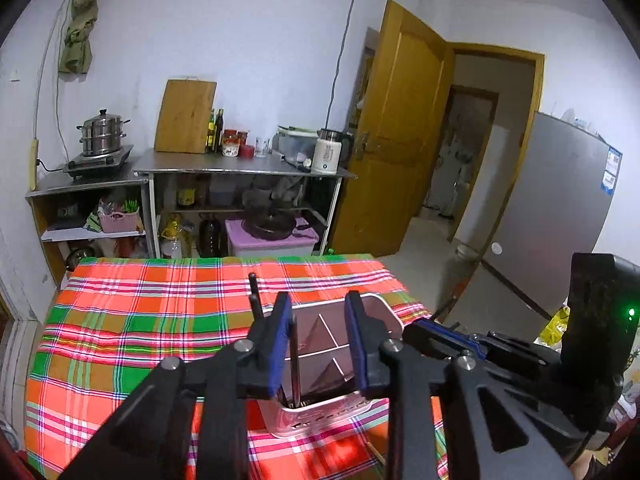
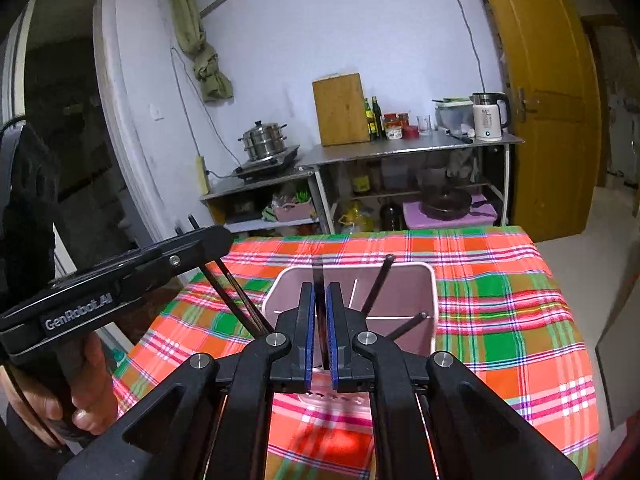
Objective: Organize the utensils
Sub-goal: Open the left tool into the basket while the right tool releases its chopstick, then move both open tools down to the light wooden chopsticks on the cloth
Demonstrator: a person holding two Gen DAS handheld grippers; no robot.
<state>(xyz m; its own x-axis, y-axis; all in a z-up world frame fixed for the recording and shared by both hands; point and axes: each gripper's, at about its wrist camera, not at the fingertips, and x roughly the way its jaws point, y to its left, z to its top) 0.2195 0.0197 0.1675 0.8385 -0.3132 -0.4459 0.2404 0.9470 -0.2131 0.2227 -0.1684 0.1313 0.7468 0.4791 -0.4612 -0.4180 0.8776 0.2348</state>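
Note:
A white utensil caddy with inner dividers [image 1: 382,304] [image 2: 430,280] stands on the plaid tablecloth [image 1: 132,320]. My left gripper [image 1: 318,344] is open above the caddy; dark chopsticks [image 1: 295,364] stand in its near compartment, touching the left finger [image 1: 279,344]. In the right wrist view the left gripper's body [image 2: 120,276] is at the left with chopsticks [image 2: 236,300] slanting below it. My right gripper [image 2: 320,334] is shut on a thin dark chopstick [image 2: 319,288] held upright over the caddy. Two dark chopsticks [image 2: 378,286] lean inside the caddy.
Metal shelves [image 2: 400,150] against the far wall hold a cutting board [image 2: 340,108], steamer pot [image 2: 264,140], bottles and a kettle [image 2: 488,116]. An open yellow door [image 1: 400,128] and grey fridge [image 1: 560,208] stand to the right. The table edge [image 1: 412,296] drops off right of the caddy.

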